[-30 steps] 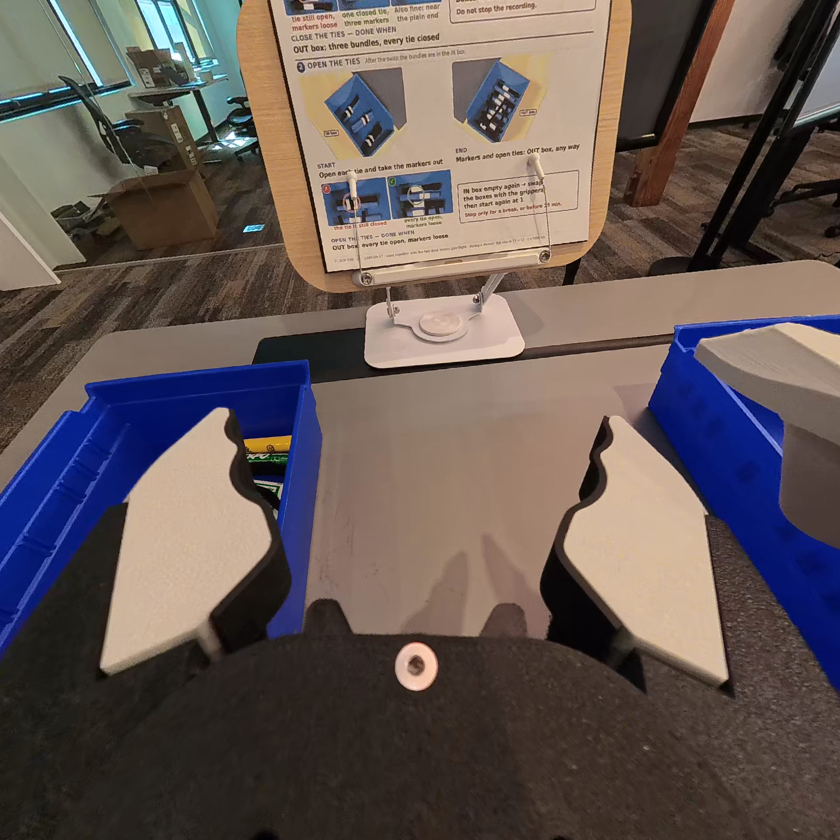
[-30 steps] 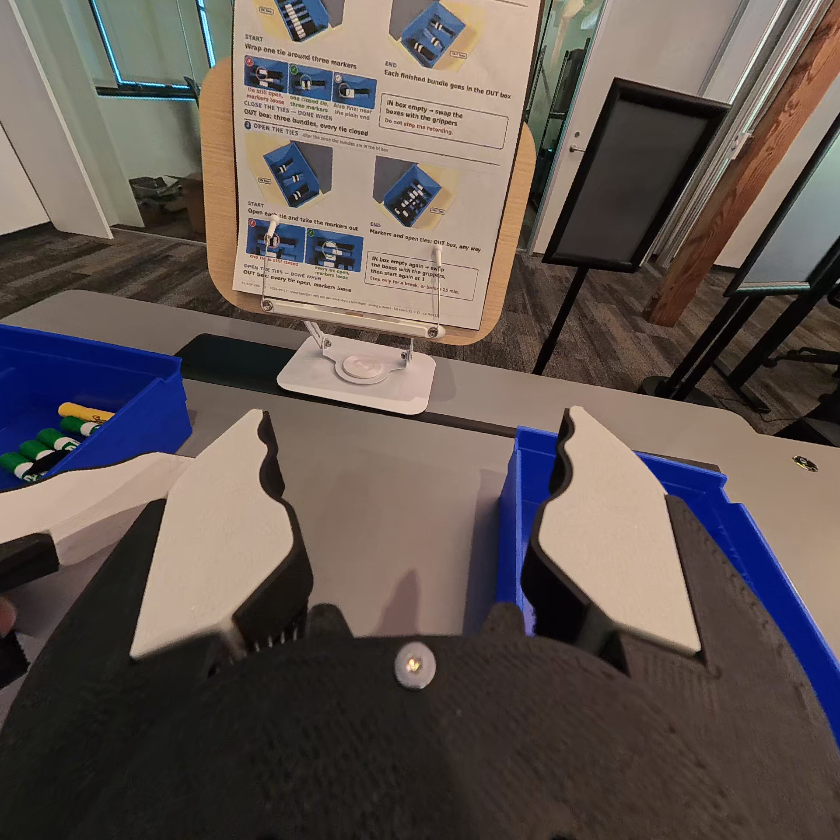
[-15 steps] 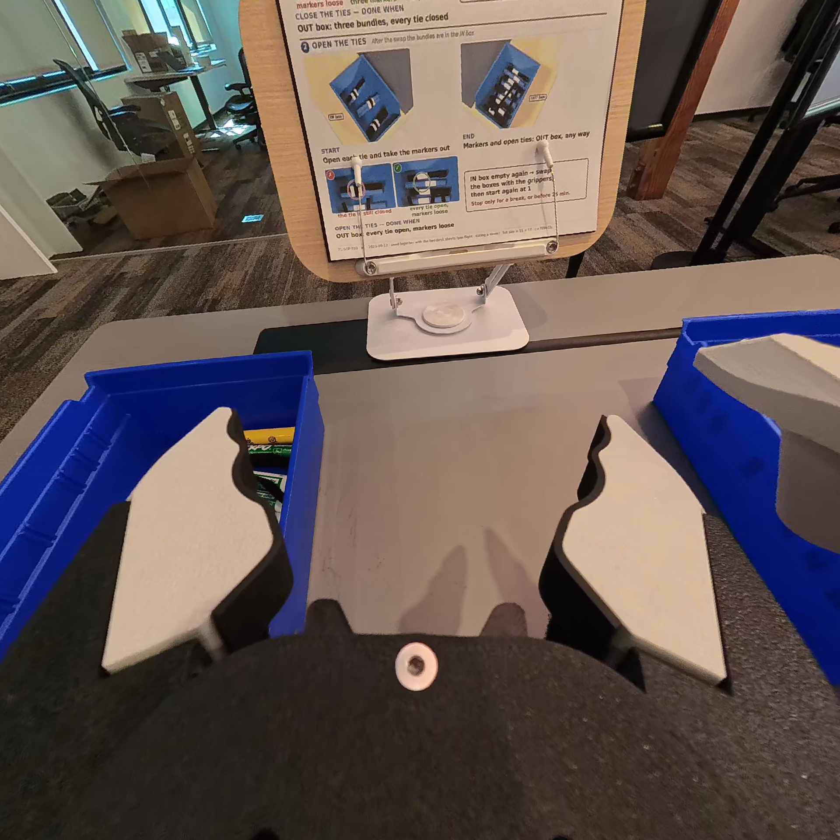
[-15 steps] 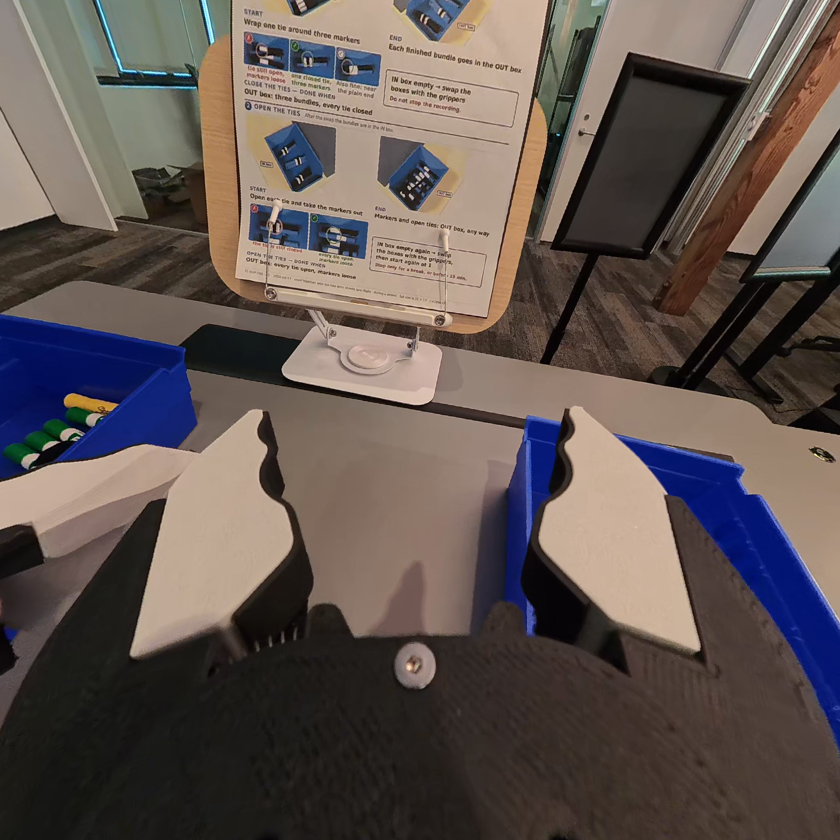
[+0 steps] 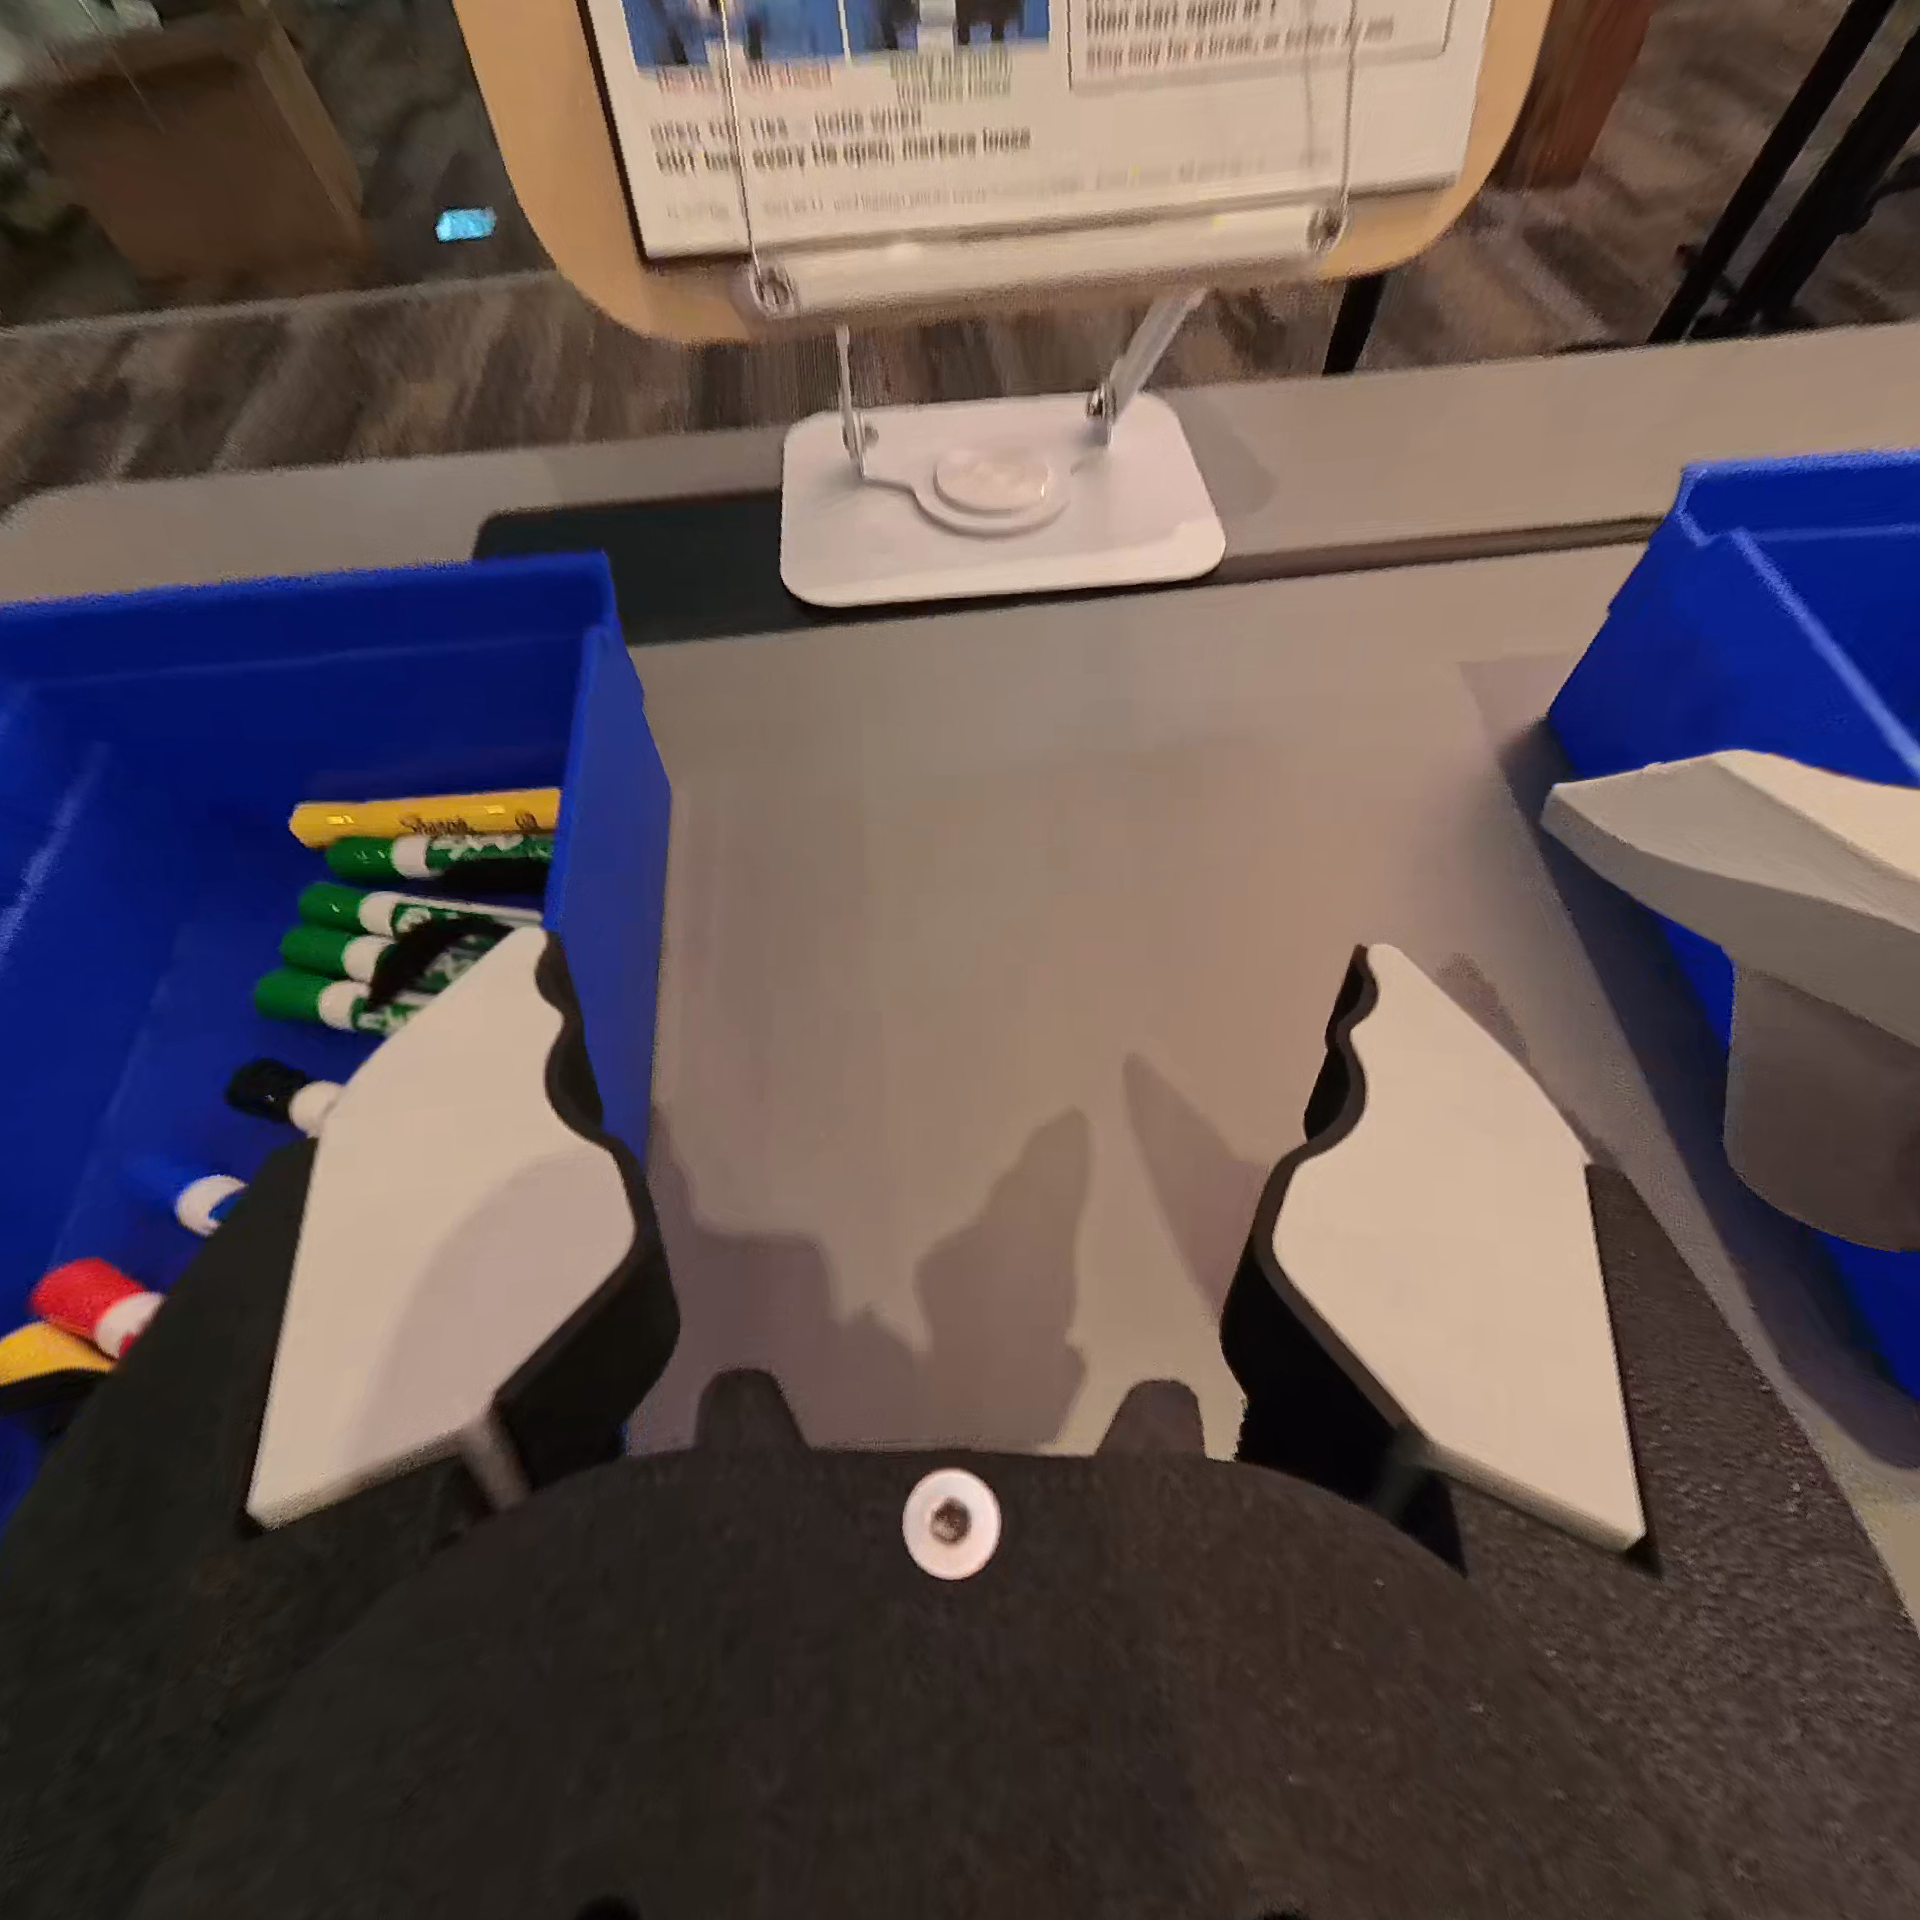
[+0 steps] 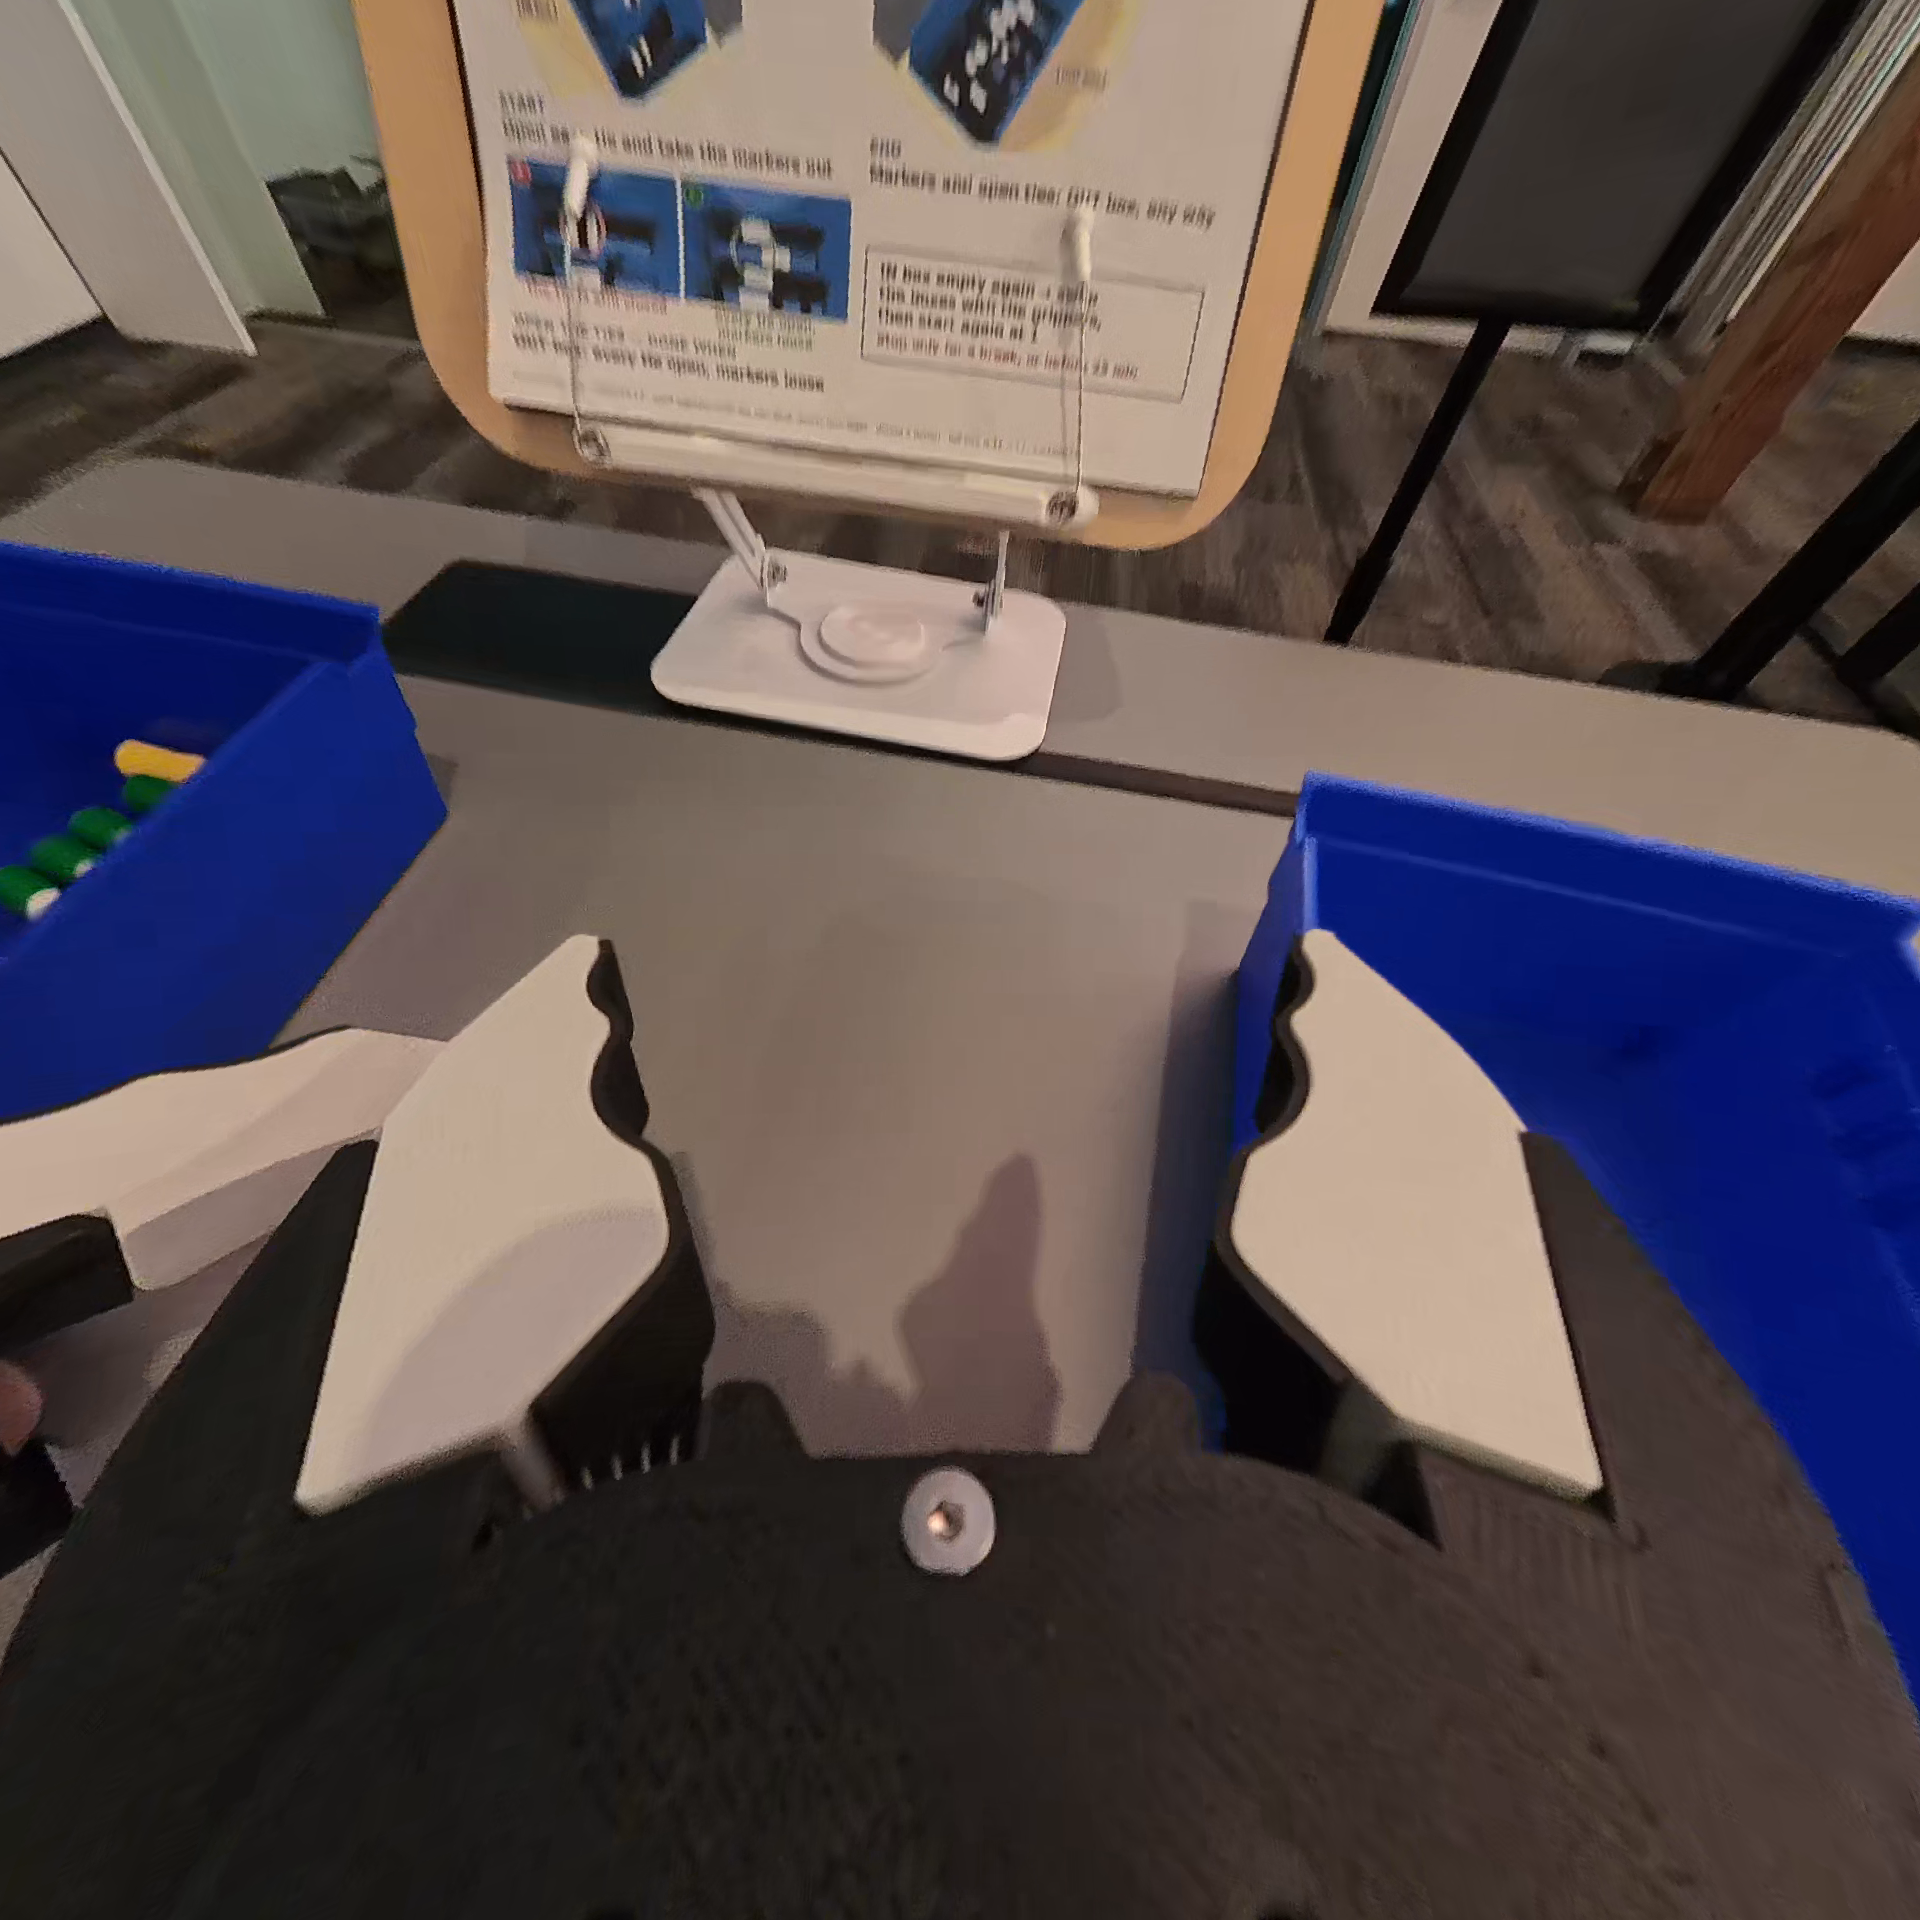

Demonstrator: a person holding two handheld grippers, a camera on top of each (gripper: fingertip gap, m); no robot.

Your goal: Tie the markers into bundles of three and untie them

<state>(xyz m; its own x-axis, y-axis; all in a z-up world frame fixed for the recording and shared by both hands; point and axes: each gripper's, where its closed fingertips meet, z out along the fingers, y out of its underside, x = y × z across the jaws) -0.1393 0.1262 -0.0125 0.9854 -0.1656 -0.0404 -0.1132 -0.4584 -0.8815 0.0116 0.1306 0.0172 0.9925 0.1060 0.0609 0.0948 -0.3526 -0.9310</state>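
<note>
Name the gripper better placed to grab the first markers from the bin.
Left. The left gripper, open and empty, hovers beside the left blue bin holding the markers. The right gripper sits by the other bin.

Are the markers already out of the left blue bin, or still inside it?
Inside. The markers lie in the left blue bin; both grippers are open and hold nothing.

Wrist views forward, sharing stand (image 5: 1001, 499), table (image 6: 914, 935)

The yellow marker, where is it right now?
The yellow marker lies in the left blue bin, farthest back of the row, just behind the green markers. The left tool hovers open beside that bin.
</note>
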